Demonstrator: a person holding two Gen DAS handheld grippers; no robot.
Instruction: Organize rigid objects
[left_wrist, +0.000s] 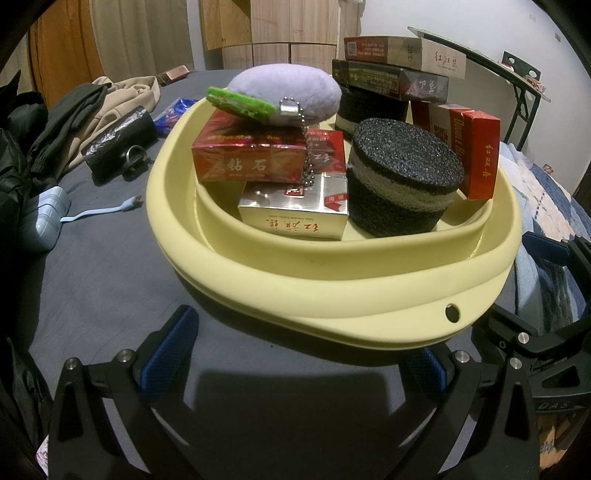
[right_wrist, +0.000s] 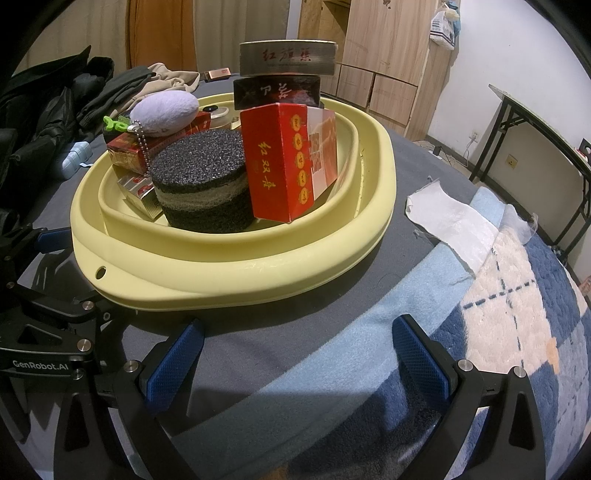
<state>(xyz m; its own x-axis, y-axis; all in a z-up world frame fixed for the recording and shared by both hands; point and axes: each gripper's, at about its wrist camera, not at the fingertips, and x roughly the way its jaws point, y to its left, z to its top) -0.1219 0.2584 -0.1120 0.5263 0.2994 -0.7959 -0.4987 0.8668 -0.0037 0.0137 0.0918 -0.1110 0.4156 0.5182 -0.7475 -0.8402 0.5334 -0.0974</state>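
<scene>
A pale yellow basin (left_wrist: 332, 280) (right_wrist: 229, 273) sits on the grey bed. Inside lie a red box (left_wrist: 251, 162), a silver box (left_wrist: 295, 214), a black foam cylinder (left_wrist: 402, 177) (right_wrist: 203, 184), an upright red box (left_wrist: 480, 155) (right_wrist: 288, 162) and stacked cartons (left_wrist: 391, 70) (right_wrist: 284, 74). A lilac plush keychain (left_wrist: 288, 92) (right_wrist: 166, 110) rests on the red box. My left gripper (left_wrist: 295, 354) is open and empty just before the basin's near rim. My right gripper (right_wrist: 299, 354) is open and empty, also before the rim.
Clothes (left_wrist: 92, 110) and a black roll (left_wrist: 118, 140) lie at the left. A light blue case (left_wrist: 40, 218) with a cable lies nearby. A blue checked blanket (right_wrist: 498, 314) and white cloth (right_wrist: 450, 218) lie at the right. A folding table (right_wrist: 546, 129) stands beyond.
</scene>
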